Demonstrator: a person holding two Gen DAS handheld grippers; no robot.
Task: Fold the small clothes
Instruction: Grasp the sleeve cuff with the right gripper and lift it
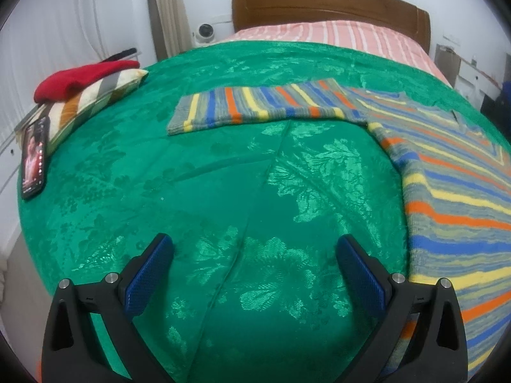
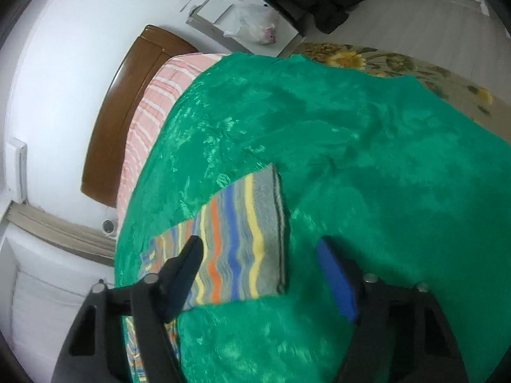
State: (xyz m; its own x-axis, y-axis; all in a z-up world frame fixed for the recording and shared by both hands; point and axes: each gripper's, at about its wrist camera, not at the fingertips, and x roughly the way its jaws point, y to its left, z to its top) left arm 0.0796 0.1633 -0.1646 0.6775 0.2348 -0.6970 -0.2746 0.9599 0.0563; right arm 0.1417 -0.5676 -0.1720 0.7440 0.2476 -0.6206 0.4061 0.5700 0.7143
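A striped sweater point(image 1: 447, 172), spread flat on the green bedspread point(image 1: 198, 172). Stripes of blue, orange, yellow and grey. One sleeve point(image 1: 255, 107) stretched out flat to the side, toward the middle of the bed. Body of the sweater on the right in the left wrist view, running down to the near edge of the bed.

In the right wrist view, the end of a sleeve point(image 2: 242, 239) with a grey cuff, lying flat on the green cover.

Right gripper point(image 2: 262, 255) just above that sleeve end, jaws partly apart, nothing pinched between them. One finger point(image 2: 185, 271) over the stripes, the blue pad point(image 2: 337, 281) over bare green cloth beside the cuff. Picture a bit blurry here.

Left gripper point(image 1: 255, 255) over bare green cloth, beside the sweater body, jaws wide apart and holding nothing.

Farther out, on the left edge of the bed: a striped pillow point(image 1: 92, 99) with a red cloth point(image 1: 80, 79) on top, and a phone point(image 1: 33, 156) with its screen lit. Past the green cover, a pink striped sheet point(image 1: 319, 33) and a brown wooden headboard point(image 1: 329, 3). A small white camera point(image 1: 204, 32) by the wall.
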